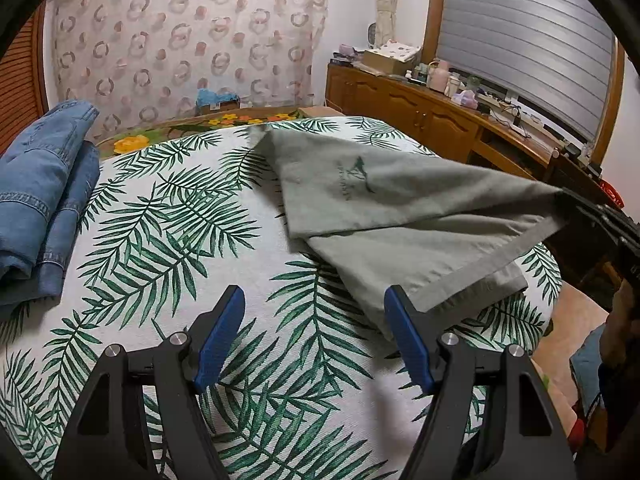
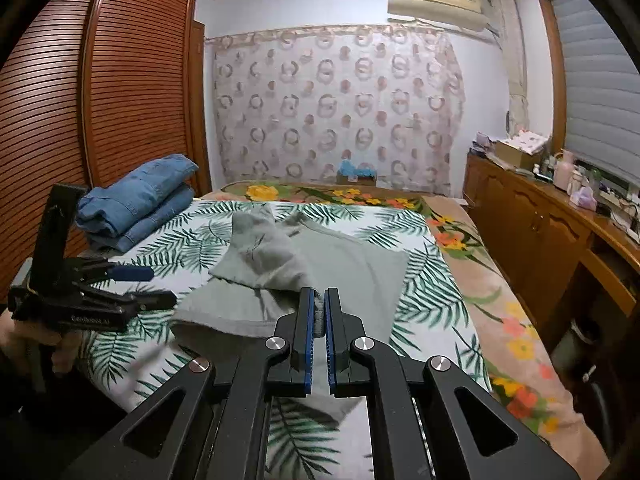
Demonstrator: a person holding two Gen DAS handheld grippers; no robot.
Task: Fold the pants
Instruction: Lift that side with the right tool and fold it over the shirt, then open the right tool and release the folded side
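The grey-green pants [image 1: 384, 216] lay on the bed, spread over the palm-leaf bedspread [image 1: 180, 240] toward its right side, and one hem corner was lifted clear of the cover. From the left wrist view the cloth rose in a taut ridge up to the right, where the right gripper [image 1: 568, 204] had it pinched. A small dark logo showed on the upper layer, and a second layer with a wide hem lay flat beneath it, its edge just beside the left gripper's right finger.

In the right wrist view the right gripper [image 2: 319, 308] had its blue pads nearly together, clamped on a thin fold of the pants [image 2: 280, 264]. The fabric bunched ahead of the fingers, a rumpled end heaped toward the far side and a flatter panel running off to the right.

The left gripper [image 1: 314, 300] hovered over the bedspread with its blue-padded fingers spread wide, nothing between them. It showed again at the left edge of the right wrist view [image 2: 160, 286], just beside the near corner of the pants.

A stack of folded blue jeans [image 2: 136, 204] sat at the far left of the bed, well apart from the pants. Beyond the leaf print a floral blanket [image 2: 480, 264] covered the rest of the bed. A slatted wooden wardrobe [image 2: 120, 80] stood on the left, a patterned curtain [image 2: 340, 108] hung on the far wall, and a cluttered wooden sideboard [image 2: 532, 216] ran along the right.
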